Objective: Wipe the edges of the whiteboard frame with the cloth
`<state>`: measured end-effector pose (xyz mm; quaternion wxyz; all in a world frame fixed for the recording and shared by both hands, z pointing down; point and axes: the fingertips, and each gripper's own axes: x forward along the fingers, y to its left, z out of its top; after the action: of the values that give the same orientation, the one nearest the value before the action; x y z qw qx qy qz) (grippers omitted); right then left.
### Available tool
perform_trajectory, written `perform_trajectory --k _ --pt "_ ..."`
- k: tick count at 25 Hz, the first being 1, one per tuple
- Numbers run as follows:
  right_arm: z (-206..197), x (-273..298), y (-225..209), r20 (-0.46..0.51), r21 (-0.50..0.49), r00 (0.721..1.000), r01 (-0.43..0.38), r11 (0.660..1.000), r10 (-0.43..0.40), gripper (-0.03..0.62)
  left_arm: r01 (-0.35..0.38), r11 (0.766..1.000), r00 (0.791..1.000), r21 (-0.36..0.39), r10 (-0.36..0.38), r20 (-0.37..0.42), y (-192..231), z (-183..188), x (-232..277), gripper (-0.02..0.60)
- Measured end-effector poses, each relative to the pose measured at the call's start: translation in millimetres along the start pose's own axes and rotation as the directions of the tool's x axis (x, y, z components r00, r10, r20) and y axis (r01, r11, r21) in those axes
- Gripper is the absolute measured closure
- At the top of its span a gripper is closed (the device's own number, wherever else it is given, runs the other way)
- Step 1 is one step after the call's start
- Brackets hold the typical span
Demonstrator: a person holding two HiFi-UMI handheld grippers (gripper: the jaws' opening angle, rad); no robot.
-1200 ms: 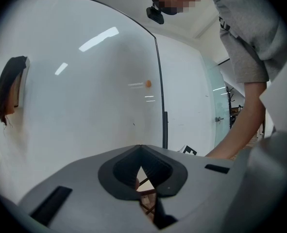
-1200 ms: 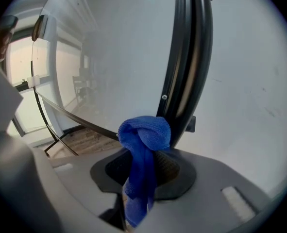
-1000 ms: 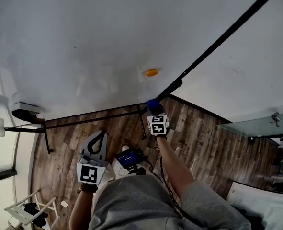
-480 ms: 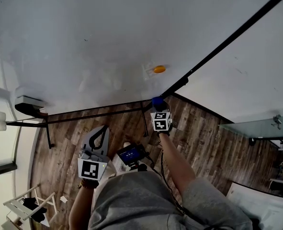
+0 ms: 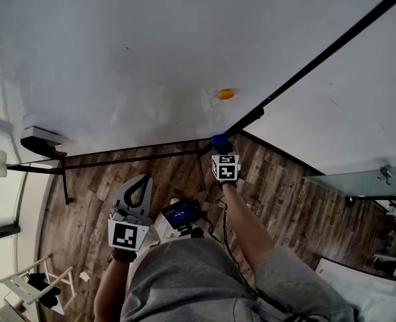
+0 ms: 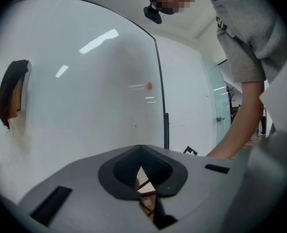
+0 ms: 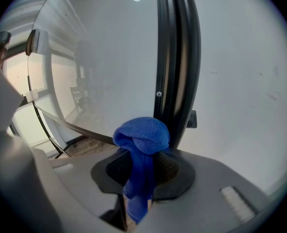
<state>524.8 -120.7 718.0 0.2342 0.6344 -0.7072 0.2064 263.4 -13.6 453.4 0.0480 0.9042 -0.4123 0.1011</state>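
Note:
The whiteboard (image 5: 117,59) fills the head view; its black frame (image 5: 305,59) runs down the right side to a lower corner. My right gripper (image 5: 218,146) is at that corner, shut on a bunched blue cloth (image 5: 218,141). In the right gripper view the cloth (image 7: 142,135) bulges out of the right gripper (image 7: 144,155) just in front of the black frame rail (image 7: 178,57); whether it touches is unclear. My left gripper (image 5: 137,194) hangs lower left, away from the board, shut and holding nothing. The left gripper (image 6: 142,168) faces the board (image 6: 85,106) and its frame edge (image 6: 160,81).
An orange magnet (image 5: 226,94) sticks to the board near the corner, and a black eraser (image 5: 40,143) sits at the lower left edge. A small device with a blue screen (image 5: 179,215) hangs at the person's waist. Wooden floor (image 5: 285,193) lies below; a glass panel (image 5: 358,178) stands right.
The right gripper with the cloth has shifted only slightly at the frame's lower corner. The left gripper has stayed low and shut.

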Motion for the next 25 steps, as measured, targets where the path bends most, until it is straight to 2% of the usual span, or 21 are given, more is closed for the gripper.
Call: perform_trajectory --k 5,25 --pt "-0.7 1.0 0.5 0.001 0.028 1.000 -0.009 1.000 0.009 0.491 0.001 1.000 1.000 0.004 -0.001 0.004 -1.9 1.7 1.2 0.575" --pt "-0.8 3.4 9.5 -0.002 0.002 1.000 -0.009 1.000 0.009 0.494 -0.008 1.000 1.000 0.001 0.008 0.012 7.9 7.3 2.3 0.575"
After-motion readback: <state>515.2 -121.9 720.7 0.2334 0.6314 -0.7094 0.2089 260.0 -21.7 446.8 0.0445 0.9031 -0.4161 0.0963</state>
